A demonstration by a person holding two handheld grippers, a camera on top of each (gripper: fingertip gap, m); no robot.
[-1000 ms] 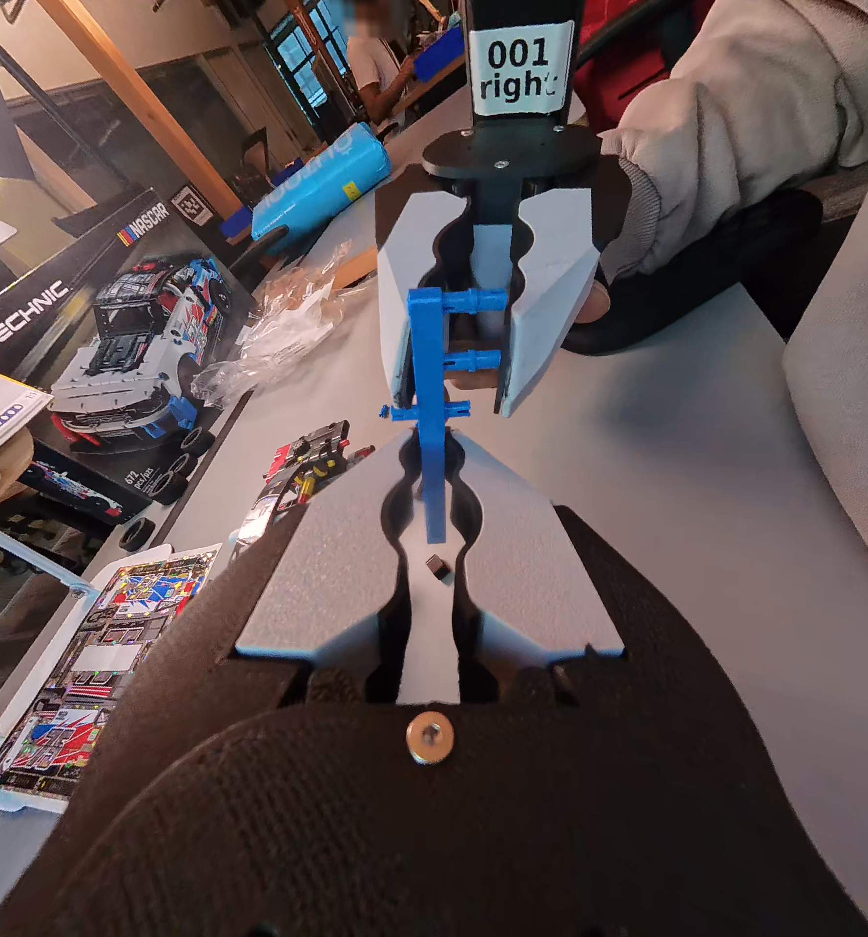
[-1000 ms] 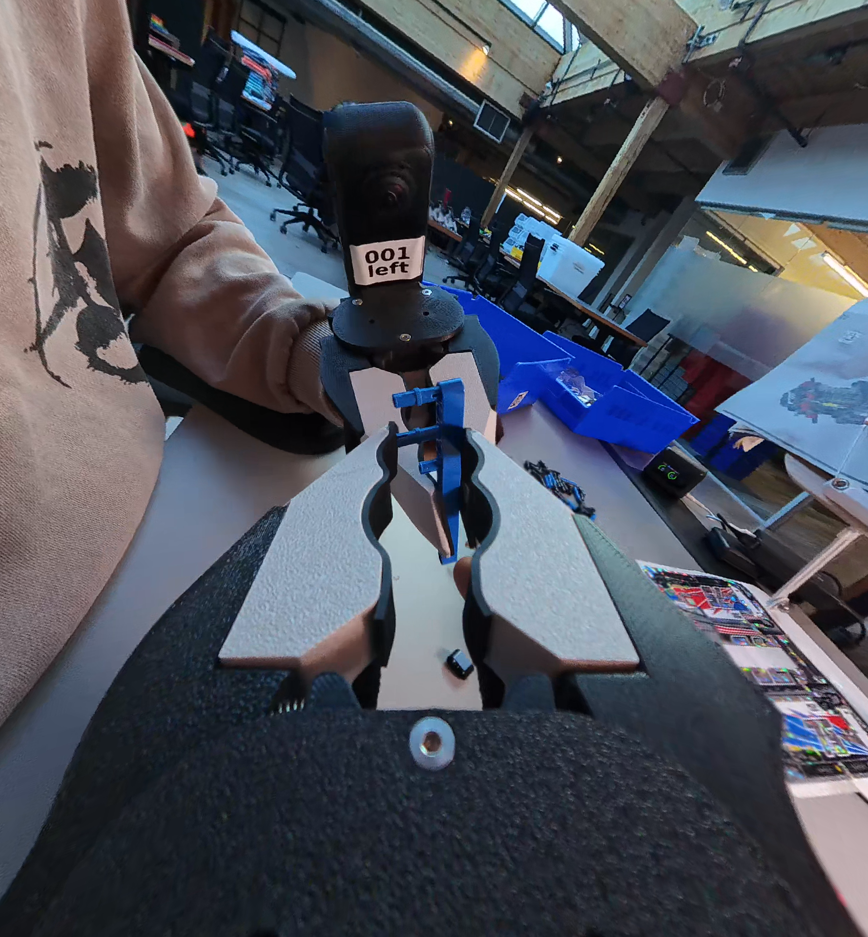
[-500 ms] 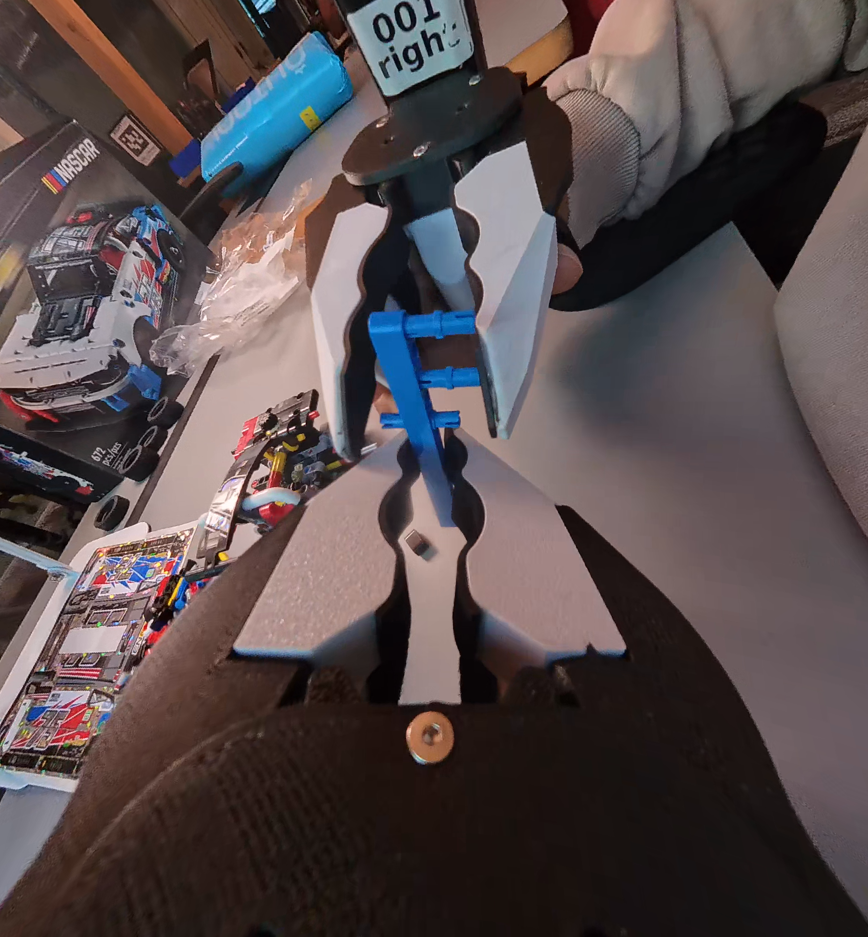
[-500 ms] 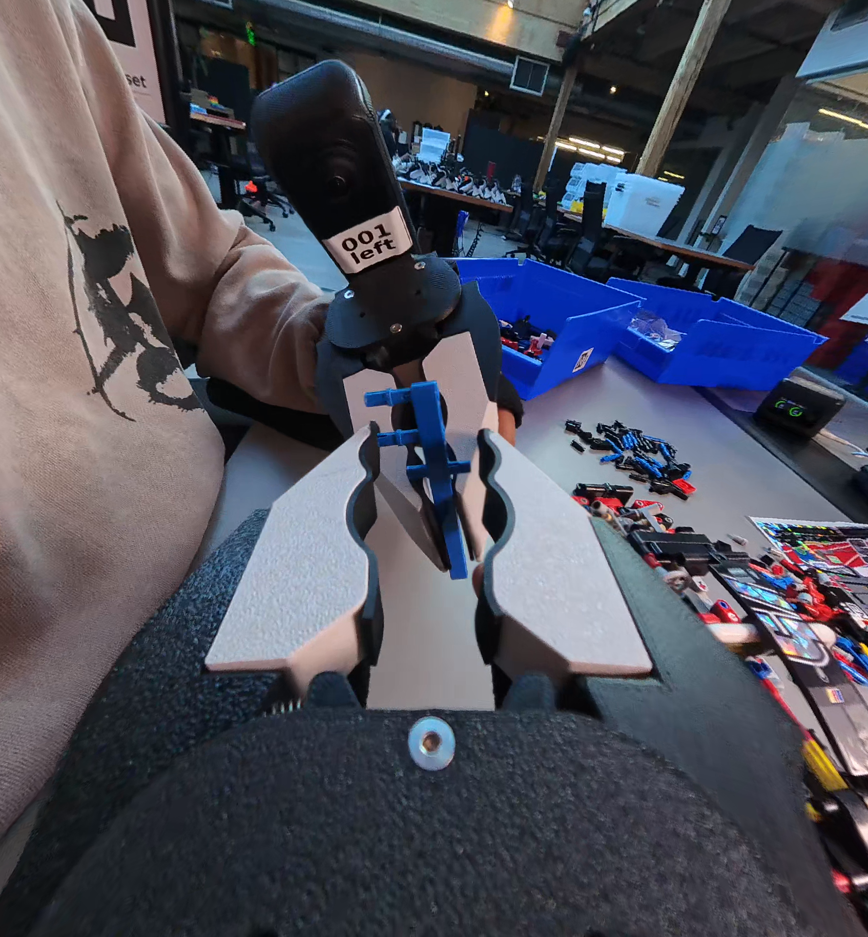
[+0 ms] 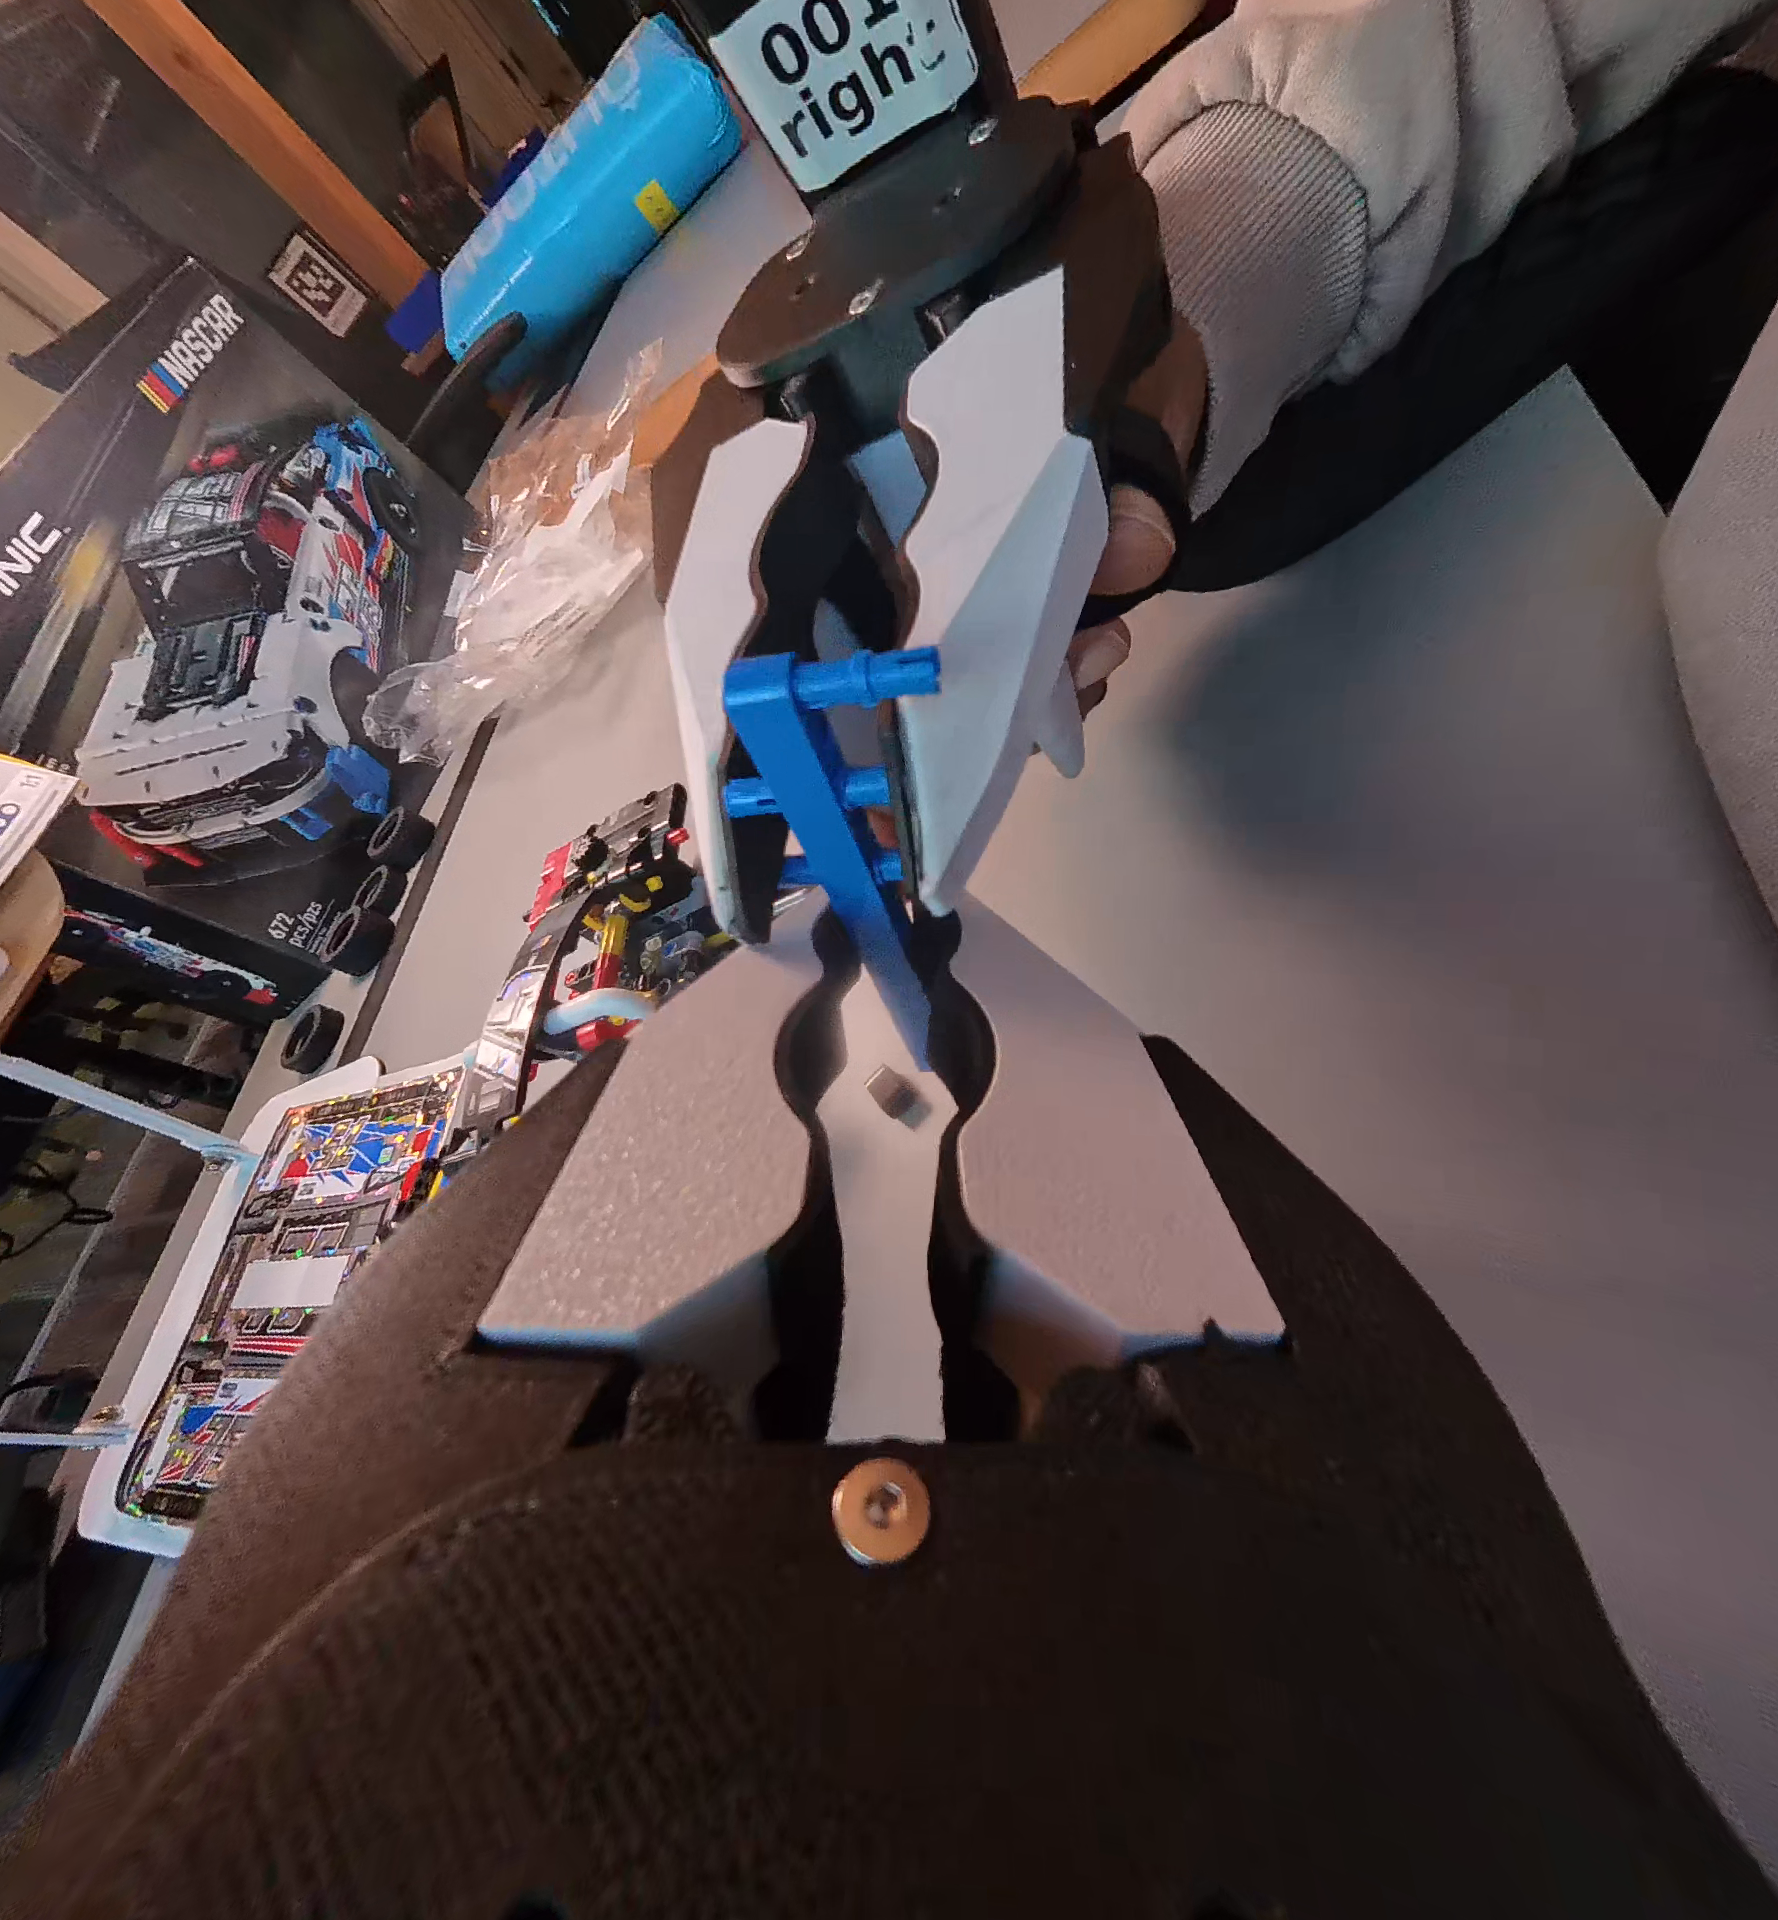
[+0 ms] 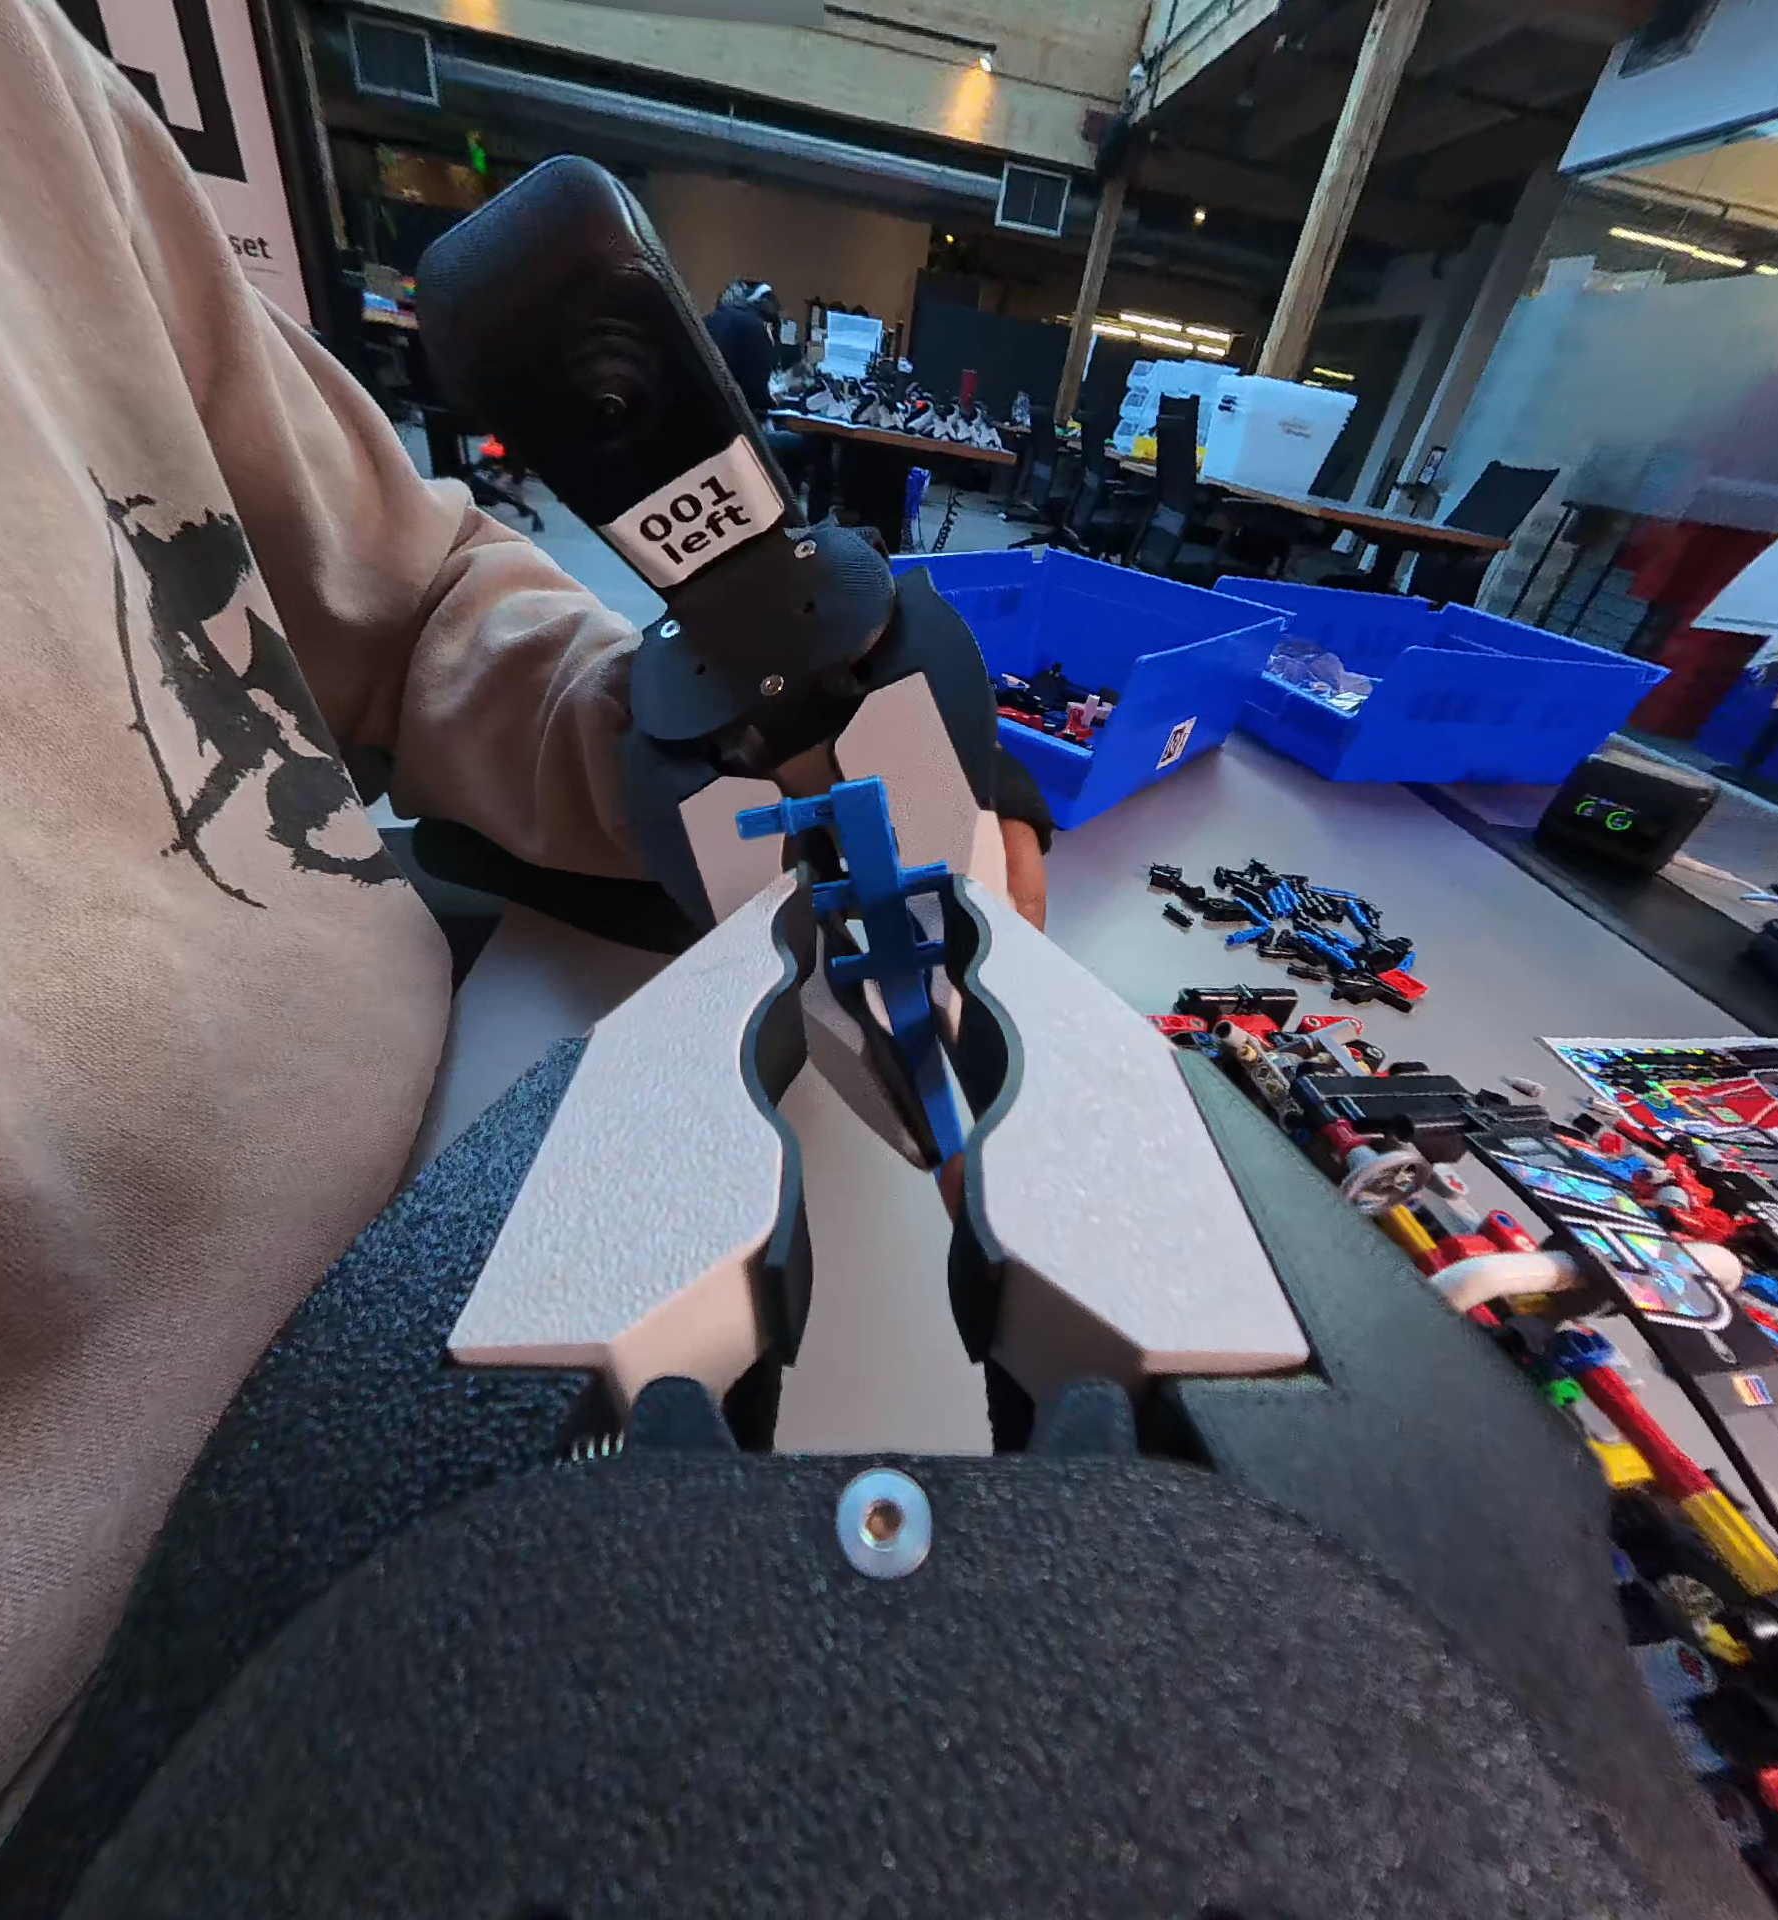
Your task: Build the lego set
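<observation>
Blue beam (image 5: 823, 821) w/ three side pins, tilted; L gripper (image 5: 880, 997) jaws clamp lower end, R gripper (image 6: 880, 940) jaws pinch pins.

Lower end of the blue beam (image 5: 831, 831) hidden between the left gripper's fingers (image 5: 656, 1164), set box (image 5: 168, 582) cut by the frame edge, loose pins (image 6: 1290, 930) too small to tell apart, car chassis (image 6: 1550, 1226) blurred at the right edge

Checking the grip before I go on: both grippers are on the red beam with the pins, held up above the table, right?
Not quite: the beam is blue, not red, as the left wrist view shows. The rest stands: the left gripper and the right gripper both hold it, its pins sticking out sideways, above the table.
</observation>
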